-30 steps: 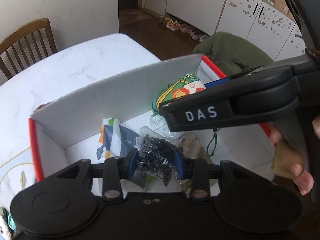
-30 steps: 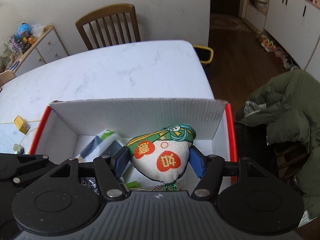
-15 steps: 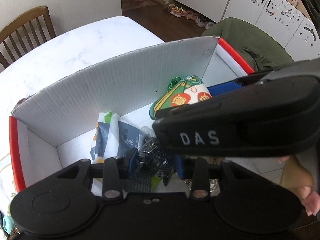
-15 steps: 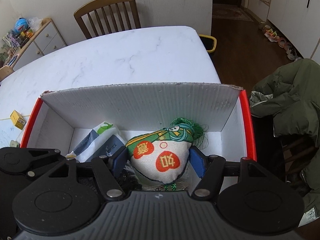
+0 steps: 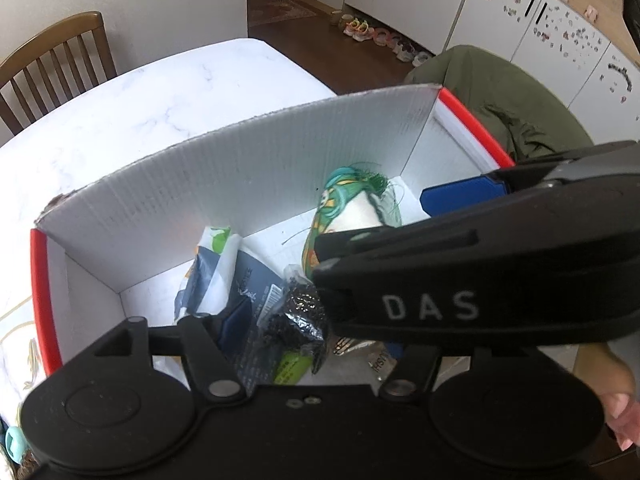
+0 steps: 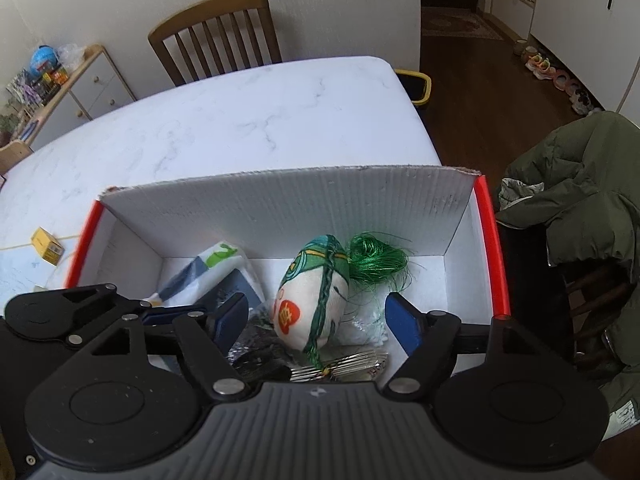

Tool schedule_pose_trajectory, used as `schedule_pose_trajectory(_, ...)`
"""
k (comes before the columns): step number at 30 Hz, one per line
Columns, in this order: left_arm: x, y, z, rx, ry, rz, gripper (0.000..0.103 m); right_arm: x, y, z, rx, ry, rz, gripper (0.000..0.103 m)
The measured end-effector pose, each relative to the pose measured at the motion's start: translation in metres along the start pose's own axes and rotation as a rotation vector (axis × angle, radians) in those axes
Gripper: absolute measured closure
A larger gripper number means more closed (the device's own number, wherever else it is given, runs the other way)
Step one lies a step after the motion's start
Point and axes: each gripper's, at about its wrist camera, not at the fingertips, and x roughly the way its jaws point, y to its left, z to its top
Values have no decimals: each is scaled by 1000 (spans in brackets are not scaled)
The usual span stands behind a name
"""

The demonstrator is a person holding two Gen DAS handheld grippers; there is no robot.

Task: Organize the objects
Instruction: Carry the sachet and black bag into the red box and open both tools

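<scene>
Now the right gripper [image 6: 318,322] is hanging w/ its 2 pads spread clear of the pouch [image 6: 316,300] lying between them in the box [image 6: 280,208], long axis pointing fwd-right, while the left gripper [image 5: 296,320] beside it is standing spread around the black bag [image 5: 298,316].

The right gripper [image 5: 460,280] body hides the left gripper's [image 5: 312,320] finger at three o'clock. Shoes [image 6: 560,80] at two o'clock are too small to make out.

a home dining area: marble-top table [image 6: 248,120], wooden chair [image 6: 216,36], shoes by cabinets [image 5: 376,34]
</scene>
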Motion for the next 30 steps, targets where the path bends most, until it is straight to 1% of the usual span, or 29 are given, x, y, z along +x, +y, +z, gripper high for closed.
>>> schedule_pose_trajectory(2, -6, 1, -2, -6, -14, -3, 32, -6, 3, 0, -4, -7, 6, 28)
schedule_pose_trajectory(11, -38, -1, -13, -20, -85, -10, 27, -42, 19, -6, -23, -59, 50, 28)
schedule_pose_trajectory(14, -54, -1, -22, -31, -117, -15, 27, -57, 24, -7, -27, -86, 72, 28)
schedule_pose_trajectory(15, -59, 0, -19, -35, -127, -16, 27, -62, 26, -8, -28, -96, 79, 28)
schedule_pose_trajectory(20, -84, 4, -24, -44, -187, -17, 26, -88, 41, -15, -58, -159, 100, 28)
schedule_pose_trajectory(23, -104, 13, -35, -68, -198, -9, 25, -101, 50, -18, -70, -187, 114, 28)
schedule_pose_trajectory(25, -118, 21, -41, -78, -216, -14, 25, -109, 57, -19, -77, -206, 121, 28)
schedule_pose_trajectory(29, -144, 39, -53, -91, -257, 6, 25, -122, 72, -26, -95, -240, 150, 28)
schedule_pose_trajectory(30, -149, 44, -56, -99, -264, 10, 23, -124, 77, -27, -100, -248, 156, 28)
